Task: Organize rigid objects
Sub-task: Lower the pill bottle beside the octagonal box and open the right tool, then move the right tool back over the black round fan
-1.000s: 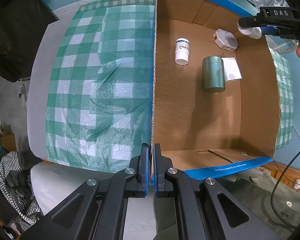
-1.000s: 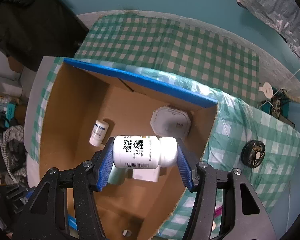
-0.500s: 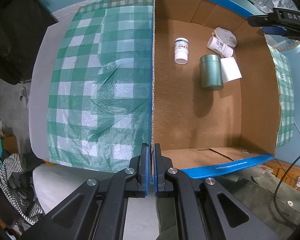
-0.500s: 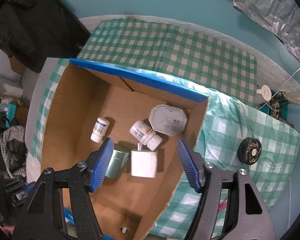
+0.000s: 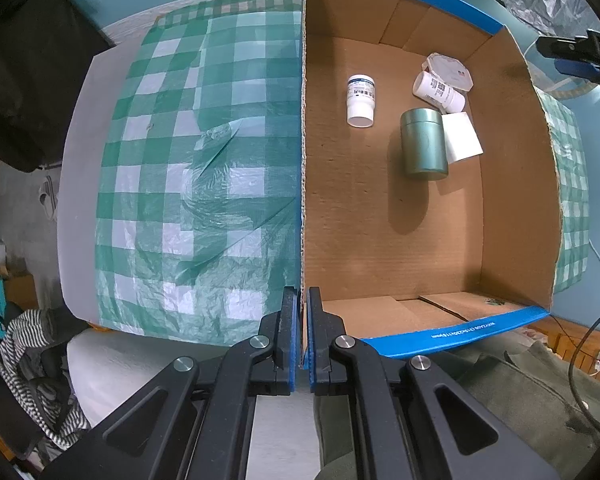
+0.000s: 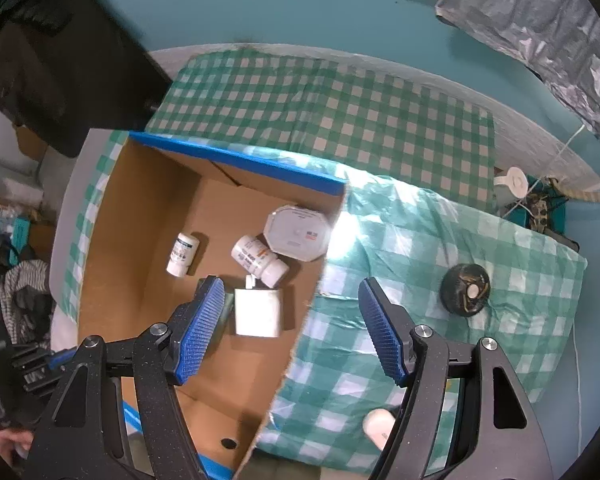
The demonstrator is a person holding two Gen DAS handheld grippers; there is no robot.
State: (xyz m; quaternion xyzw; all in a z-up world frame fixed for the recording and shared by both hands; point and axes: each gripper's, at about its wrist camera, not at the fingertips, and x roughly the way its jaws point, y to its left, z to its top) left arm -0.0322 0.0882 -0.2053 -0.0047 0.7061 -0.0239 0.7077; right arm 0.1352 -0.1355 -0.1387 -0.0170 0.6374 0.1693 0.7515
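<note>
Clamping the near wall of the cardboard box [image 5: 392, 240], the left gripper [image 5: 302, 332] has its jaws nearly together; the right gripper [image 6: 292, 320] hangs wide and empty over the box's right wall. Inside the box lies a white pill bottle [image 6: 260, 260], touching an octagonal white container [image 6: 298, 233], beside a green canister [image 5: 424, 144]

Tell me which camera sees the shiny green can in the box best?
The left wrist camera. There the green can lies in full view on the floor of the cardboard box, beside a white block. In the right wrist view the right gripper finger covers nearly all of it; only a sliver shows.
</note>
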